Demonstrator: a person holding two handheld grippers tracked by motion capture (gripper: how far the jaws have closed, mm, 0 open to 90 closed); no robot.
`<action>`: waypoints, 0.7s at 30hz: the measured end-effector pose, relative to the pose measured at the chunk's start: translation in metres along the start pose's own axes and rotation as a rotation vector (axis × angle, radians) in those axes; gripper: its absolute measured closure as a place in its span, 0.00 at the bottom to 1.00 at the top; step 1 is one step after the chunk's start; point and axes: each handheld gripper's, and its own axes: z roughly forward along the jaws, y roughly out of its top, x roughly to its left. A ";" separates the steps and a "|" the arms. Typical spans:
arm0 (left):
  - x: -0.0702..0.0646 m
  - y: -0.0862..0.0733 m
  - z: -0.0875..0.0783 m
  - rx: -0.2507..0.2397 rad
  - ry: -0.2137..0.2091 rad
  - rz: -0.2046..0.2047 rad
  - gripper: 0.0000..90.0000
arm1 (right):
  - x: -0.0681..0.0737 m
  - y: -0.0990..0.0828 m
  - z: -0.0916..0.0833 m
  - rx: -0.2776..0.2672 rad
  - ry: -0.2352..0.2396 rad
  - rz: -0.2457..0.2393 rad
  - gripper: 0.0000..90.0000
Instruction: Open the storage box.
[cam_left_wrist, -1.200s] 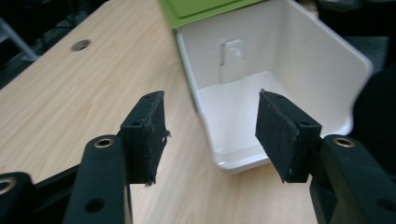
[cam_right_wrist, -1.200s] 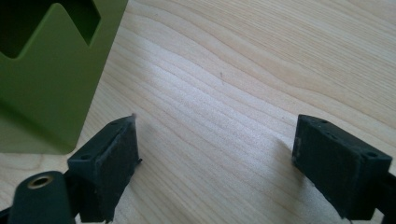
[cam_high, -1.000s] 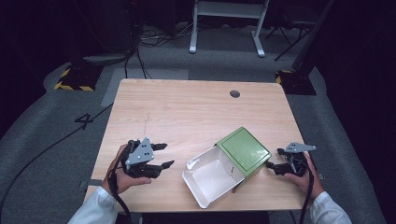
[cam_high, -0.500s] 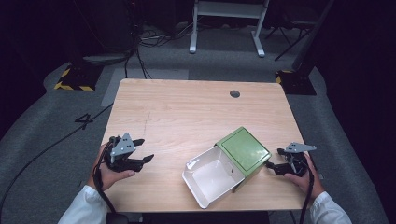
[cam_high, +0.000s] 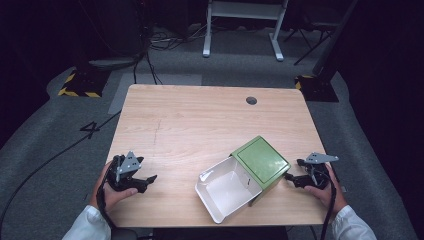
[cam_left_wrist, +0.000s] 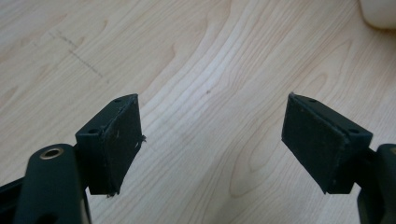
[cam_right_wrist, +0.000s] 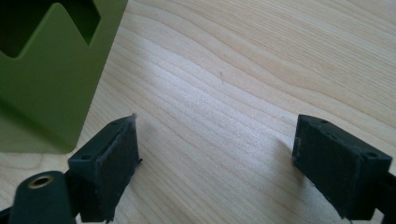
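On the wooden table (cam_high: 200, 120), the green box (cam_high: 262, 162) sits between both spread tongs, nearer the right tongs (cam_high: 291, 178).

The green box (cam_right_wrist: 51, 74) is cut off by the top and left edges of the right gripper view, and the white tray (cam_left_wrist: 379, 13) shows as just a corner in the left gripper view.

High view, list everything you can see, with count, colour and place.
table: one, light wood, centre, on grey carpet
grommet hole: one, dark, table's far right part
green box: one, green, table's near right part
white tray: one, white, open, against the green box's left side
floor cables: several, black, beyond the table
metal stand: one, white, far centre
left hand-held gripper: one, black, near left, open
right hand-held gripper: one, black, near right, open, beside the green box
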 end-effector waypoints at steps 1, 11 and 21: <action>0.000 -0.005 0.000 -0.002 0.002 -0.012 0.22 | 0.000 0.000 0.000 -0.001 0.001 0.000 0.16; 0.001 -0.032 0.005 0.035 -0.017 -0.072 0.21 | 0.000 0.000 0.000 0.000 0.001 -0.001 0.16; 0.001 -0.044 0.009 0.063 -0.003 -0.143 0.20 | 0.000 0.000 0.000 0.000 0.002 -0.002 0.16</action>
